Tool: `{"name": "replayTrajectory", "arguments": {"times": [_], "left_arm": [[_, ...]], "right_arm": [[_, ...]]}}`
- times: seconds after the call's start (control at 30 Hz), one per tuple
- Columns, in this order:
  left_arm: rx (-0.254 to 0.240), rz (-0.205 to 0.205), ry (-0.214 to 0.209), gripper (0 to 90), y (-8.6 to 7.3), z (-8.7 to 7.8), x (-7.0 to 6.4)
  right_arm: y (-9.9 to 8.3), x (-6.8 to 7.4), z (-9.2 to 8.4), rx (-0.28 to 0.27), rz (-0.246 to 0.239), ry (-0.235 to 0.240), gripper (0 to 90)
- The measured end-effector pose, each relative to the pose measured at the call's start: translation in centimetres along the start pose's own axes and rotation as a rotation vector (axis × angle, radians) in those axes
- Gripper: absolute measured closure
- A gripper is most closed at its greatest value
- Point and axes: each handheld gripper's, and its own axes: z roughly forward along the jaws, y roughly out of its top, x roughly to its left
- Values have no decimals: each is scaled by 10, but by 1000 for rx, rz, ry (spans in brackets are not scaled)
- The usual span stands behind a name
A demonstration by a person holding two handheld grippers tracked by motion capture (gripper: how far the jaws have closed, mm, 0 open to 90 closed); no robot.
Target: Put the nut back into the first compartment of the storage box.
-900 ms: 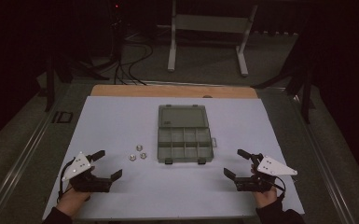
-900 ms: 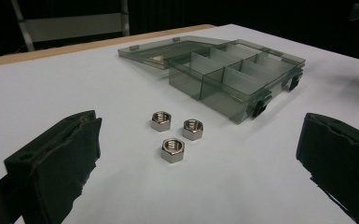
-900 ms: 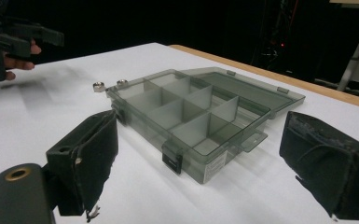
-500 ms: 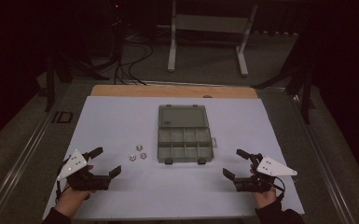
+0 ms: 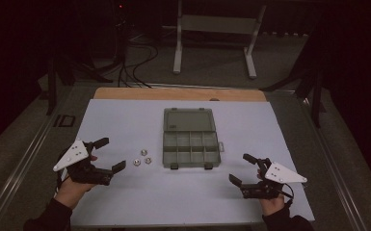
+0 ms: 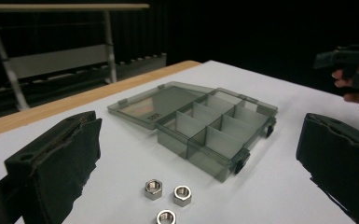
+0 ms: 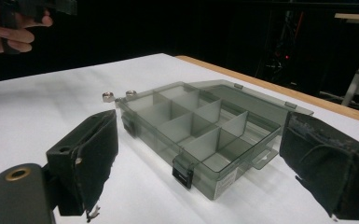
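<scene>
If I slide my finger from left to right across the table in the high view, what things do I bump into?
left gripper → three small metal nuts → open compartment box → right gripper

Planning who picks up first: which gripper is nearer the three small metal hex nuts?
Left. The left gripper sits just left of the three small metal hex nuts; the right gripper is beyond the grey compartment box.
</scene>
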Motion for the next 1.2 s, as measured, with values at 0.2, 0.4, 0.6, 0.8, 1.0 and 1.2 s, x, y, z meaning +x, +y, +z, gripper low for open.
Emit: {"name": "replayTrajectory", "arguments": {"times": [0.2,0.4,0.6,0.8,1.0,1.2], "left_arm": [[101,27,-39,34,-5,20,7],[197,6,-87,151,-19,40,13],[278,-9,-101,213,-32,57,19],[347,-8,-93,343,-44,68,27],[409,42,-89,456,-53,80,28],[449,49,-94,537,-57,85,30]], "right_arm": [[0,0,1,3,4,5,117],[0,0,1,2,6,11,117],[0,0,2,2,5,16,118],[0,-1,2,4,11,17,118],[0,-1,2,5,12,20,119],[0,-1,2,6,14,22,119]]}}
